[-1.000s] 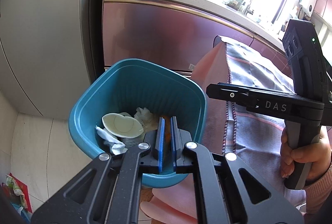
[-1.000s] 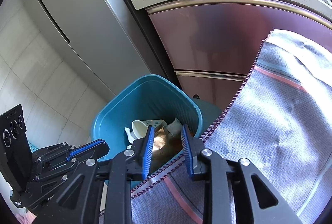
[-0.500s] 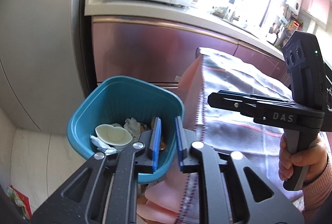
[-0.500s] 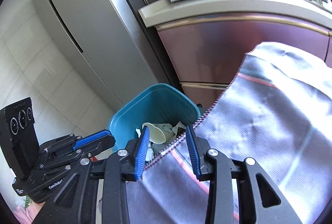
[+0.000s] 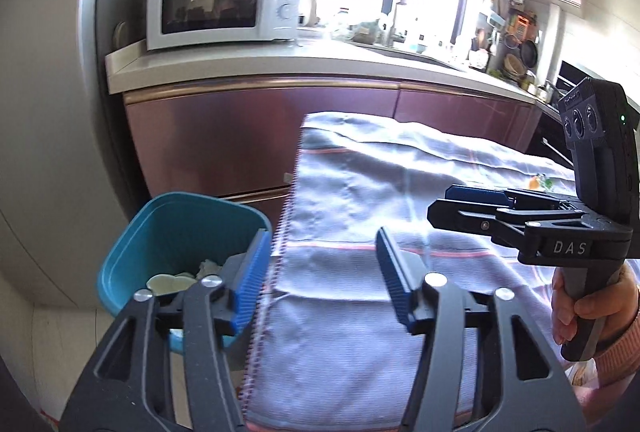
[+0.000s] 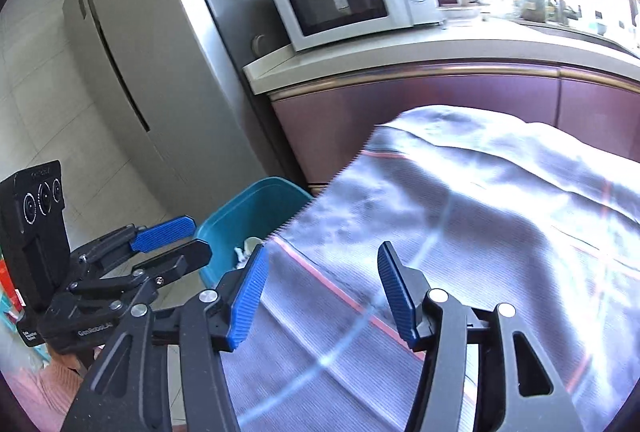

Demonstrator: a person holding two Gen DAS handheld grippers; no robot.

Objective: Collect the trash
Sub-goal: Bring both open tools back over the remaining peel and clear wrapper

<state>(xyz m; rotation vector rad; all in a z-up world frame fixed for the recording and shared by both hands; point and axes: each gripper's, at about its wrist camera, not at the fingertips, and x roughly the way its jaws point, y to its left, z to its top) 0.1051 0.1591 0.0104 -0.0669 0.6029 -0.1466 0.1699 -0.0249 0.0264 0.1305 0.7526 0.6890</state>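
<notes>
A teal bin (image 5: 176,224) stands on the floor by the table's left edge, also low in the right wrist view (image 6: 248,207). Inside it lie white cup pieces (image 5: 168,282) and crumpled paper. My left gripper (image 5: 324,272) hovers over the cloth's edge beside the bin, its jaws opening with nothing between them. My right gripper (image 6: 322,272) is over the grey-blue tablecloth (image 6: 480,216), its jaws opening too, and it holds nothing. Each gripper shows in the other's view: the right gripper (image 5: 438,201) held by a hand, the left gripper (image 6: 200,234). A small orange scrap (image 5: 534,183) lies far back on the cloth.
A white microwave (image 5: 220,7) sits on the counter (image 5: 280,65) above maroon cabinets (image 5: 224,139). A tall grey fridge (image 6: 132,63) stands left of the bin. Dishes and pans crowd the counter by the window.
Both grippers have pulled up and away from the bin to over the tablecloth. Both pairs of jaws have widened. The gold wrapper seen at the right jaws is no longer there.
</notes>
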